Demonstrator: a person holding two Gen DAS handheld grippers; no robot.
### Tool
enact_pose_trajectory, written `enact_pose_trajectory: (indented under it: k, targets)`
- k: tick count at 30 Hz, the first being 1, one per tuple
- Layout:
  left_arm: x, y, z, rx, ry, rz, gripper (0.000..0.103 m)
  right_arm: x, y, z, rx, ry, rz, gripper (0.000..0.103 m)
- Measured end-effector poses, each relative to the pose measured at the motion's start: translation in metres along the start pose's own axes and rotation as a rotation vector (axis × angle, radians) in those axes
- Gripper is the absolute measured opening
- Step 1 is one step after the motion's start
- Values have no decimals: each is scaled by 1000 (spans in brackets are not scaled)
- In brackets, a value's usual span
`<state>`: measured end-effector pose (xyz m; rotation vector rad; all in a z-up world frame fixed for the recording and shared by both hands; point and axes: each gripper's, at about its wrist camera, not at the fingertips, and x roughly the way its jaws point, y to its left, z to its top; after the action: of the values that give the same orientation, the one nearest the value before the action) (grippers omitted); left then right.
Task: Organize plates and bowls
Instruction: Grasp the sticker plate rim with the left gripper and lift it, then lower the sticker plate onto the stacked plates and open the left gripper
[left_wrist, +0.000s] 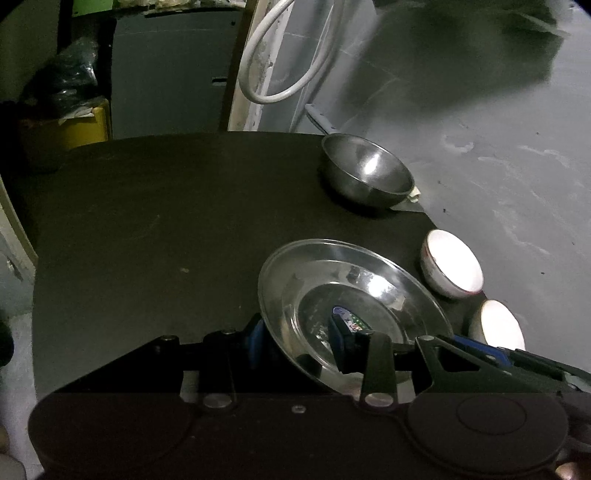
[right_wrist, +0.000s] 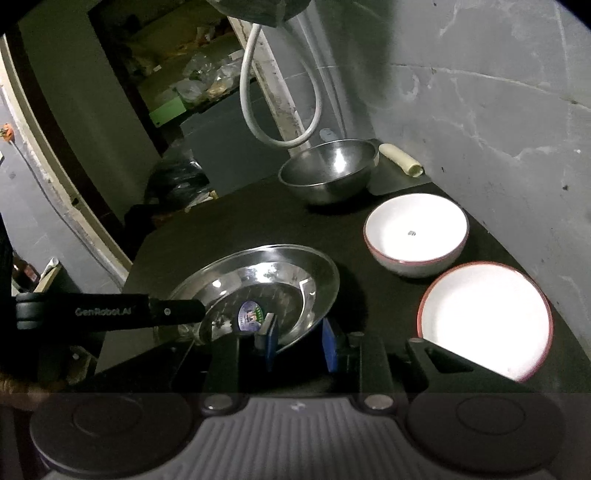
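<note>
1. A steel plate is held tilted over a dark table, its raised rim pinched from opposite sides.
2. The left gripper is clenched on one edge, the right gripper on the other.
3. Thin, stiff, slick metal; probably light, so the rim is the safest hold.
4. A steel bowl and two white bowls sit near the wall.

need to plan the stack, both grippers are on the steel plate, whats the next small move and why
Probably lift the steel plate a little, level. The left gripper and the right gripper each pinch its rim on opposite sides, and it looks tilted above the black table.
</note>
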<state>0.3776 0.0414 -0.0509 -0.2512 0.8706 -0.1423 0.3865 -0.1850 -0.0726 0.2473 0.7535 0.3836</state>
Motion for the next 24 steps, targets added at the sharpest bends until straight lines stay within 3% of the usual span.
enact_pose_trajectory:
  k: [14,24]
  targets:
    - [-76,-11,-36,17,-102,-27,38,-69,24,-17,-72,-52,43,29]
    - [-114,-4,-74,-21,-145,-4,38,-96,45,-37,-162,-1,106,29]
